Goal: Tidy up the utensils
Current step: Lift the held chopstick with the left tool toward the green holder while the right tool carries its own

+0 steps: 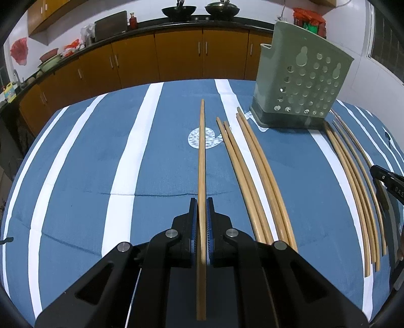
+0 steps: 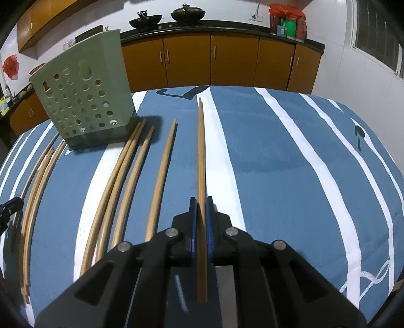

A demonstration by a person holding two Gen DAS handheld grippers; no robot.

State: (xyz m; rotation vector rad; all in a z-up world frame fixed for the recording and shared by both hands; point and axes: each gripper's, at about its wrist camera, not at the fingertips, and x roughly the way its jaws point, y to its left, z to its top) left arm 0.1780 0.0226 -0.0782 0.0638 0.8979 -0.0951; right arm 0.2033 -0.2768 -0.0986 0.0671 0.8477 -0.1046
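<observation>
Left gripper (image 1: pixel 201 201): jaws narrow, clamped on a bamboo chopstick (image 1: pixel 202 151) that runs straight forward between the blue pads (image 1: pixel 194 222), tip pointing to the far side of the table

Right gripper (image 2: pixel 201 201): jaws narrow, clamped on a chopstick pair (image 2: pixel 201 151), two tips visible at the far end, one just behind the other

Utensil holder (image 1: pixel 300 85): green, perforated with round holes, upright on a darker base at the far part of the table, between the two grippers

Loose chopsticks (image 1: pixel 255 176): several lying flat on the cloth, near-to-far; four just right of the left gripper, more (image 1: pixel 353 181) on the right of the holder, their far ends beside its base

Tablecloth (image 1: pixel 75 176): blue with white stripes

Background: orange kitchen cabinets (image 1: pixel 176 55), two dark woks (image 1: pixel 178 11) on the counter
</observation>
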